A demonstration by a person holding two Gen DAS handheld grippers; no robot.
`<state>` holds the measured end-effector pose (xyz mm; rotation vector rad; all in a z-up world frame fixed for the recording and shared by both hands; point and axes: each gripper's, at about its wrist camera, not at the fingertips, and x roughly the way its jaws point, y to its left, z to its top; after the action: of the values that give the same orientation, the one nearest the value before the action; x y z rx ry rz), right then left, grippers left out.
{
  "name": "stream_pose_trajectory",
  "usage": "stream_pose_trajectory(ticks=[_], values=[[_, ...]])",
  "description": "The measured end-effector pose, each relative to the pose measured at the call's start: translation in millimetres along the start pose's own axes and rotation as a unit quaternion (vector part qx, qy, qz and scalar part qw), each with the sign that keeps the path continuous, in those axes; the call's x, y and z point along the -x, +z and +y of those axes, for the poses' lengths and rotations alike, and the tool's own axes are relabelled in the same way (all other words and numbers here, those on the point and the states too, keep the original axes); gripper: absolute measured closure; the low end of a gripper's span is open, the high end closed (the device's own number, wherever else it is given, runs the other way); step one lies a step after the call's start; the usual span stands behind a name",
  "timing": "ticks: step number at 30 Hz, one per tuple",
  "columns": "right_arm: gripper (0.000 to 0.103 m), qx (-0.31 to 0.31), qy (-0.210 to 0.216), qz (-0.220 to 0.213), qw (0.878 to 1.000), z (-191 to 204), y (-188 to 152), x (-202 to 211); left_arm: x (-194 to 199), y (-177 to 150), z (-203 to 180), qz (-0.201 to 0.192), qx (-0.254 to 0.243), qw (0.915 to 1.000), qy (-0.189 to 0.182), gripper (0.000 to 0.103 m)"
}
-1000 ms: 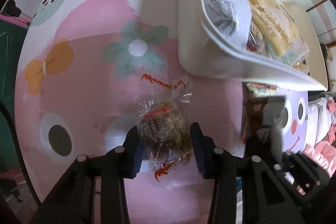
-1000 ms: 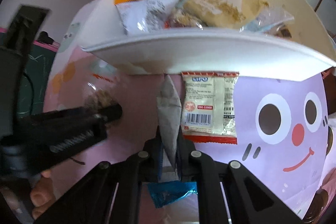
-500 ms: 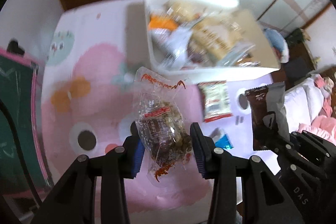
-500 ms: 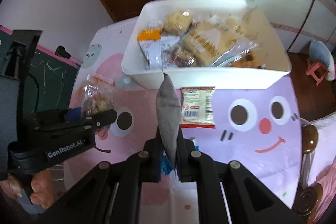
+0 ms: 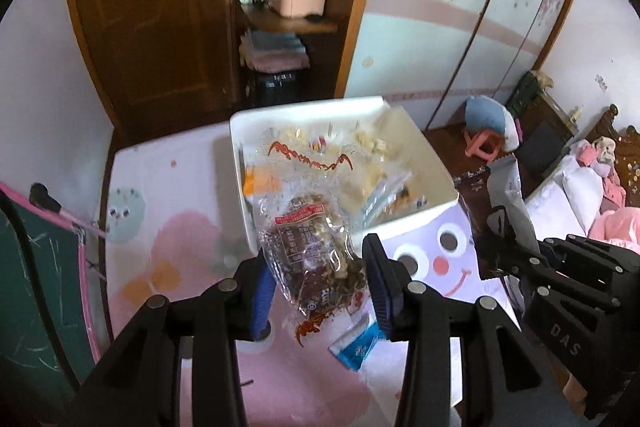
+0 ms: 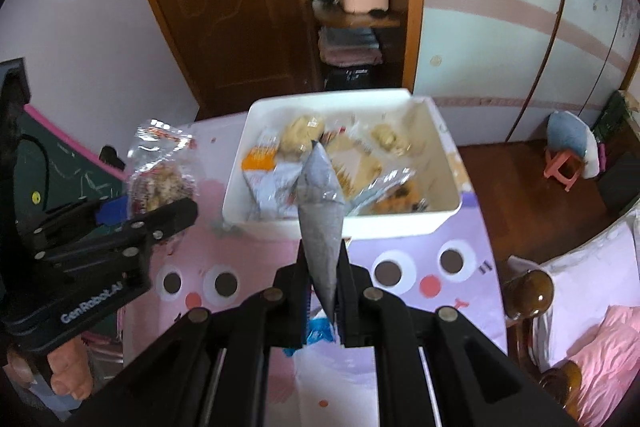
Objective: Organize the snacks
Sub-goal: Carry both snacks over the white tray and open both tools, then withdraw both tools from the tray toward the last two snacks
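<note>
My left gripper (image 5: 318,281) is shut on a clear snack bag (image 5: 316,247) of brown pieces with red print, held high above the table. The bag also shows in the right wrist view (image 6: 162,175). My right gripper (image 6: 324,287) is shut on a grey-and-brown snack packet (image 6: 322,227), seen edge-on; it also shows in the left wrist view (image 5: 506,203). A white bin (image 6: 436,223) with several snack packs stands on the table ahead, below both grippers.
A small blue wrapper (image 5: 356,347) lies on the pink-and-purple cartoon table mat (image 5: 180,251). A green chalkboard (image 5: 32,291) stands left of the table. A wooden door and shelves are behind; a bed and a pink stool are at right.
Both grippers have risen well above the table with their snacks still held. The bin and table now look smaller and lower in both views.
</note>
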<state>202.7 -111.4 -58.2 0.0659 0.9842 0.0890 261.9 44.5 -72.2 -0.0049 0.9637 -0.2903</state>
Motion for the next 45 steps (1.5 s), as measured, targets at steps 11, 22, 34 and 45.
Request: stream_pose_trajectory(ticks=[11, 22, 34, 45], values=[[0.094, 0.007, 0.017, -0.013, 1.0, -51.9, 65.5, -16.7, -5.4, 67.2, -17.0, -0.048, 0.035, 0.9964, 0.061, 0.072], [0.094, 0.058, 0.043, -0.025, 0.997, -70.2, 137.7, -60.8, -67.5, 121.8, -30.2, -0.05, 0.055, 0.9901, 0.119, 0.088], [0.063, 0.075, 0.069, 0.024, 0.995, -65.6, 146.0, -110.9, -99.2, 110.9, -14.6, -0.023, 0.099, 0.9785, 0.179, 0.014], [0.062, 0.08, 0.096, 0.041, 0.991, -65.8, 136.4, -111.8, -84.5, 84.0, -13.3, -0.021, 0.107, 0.9742, 0.197, 0.014]])
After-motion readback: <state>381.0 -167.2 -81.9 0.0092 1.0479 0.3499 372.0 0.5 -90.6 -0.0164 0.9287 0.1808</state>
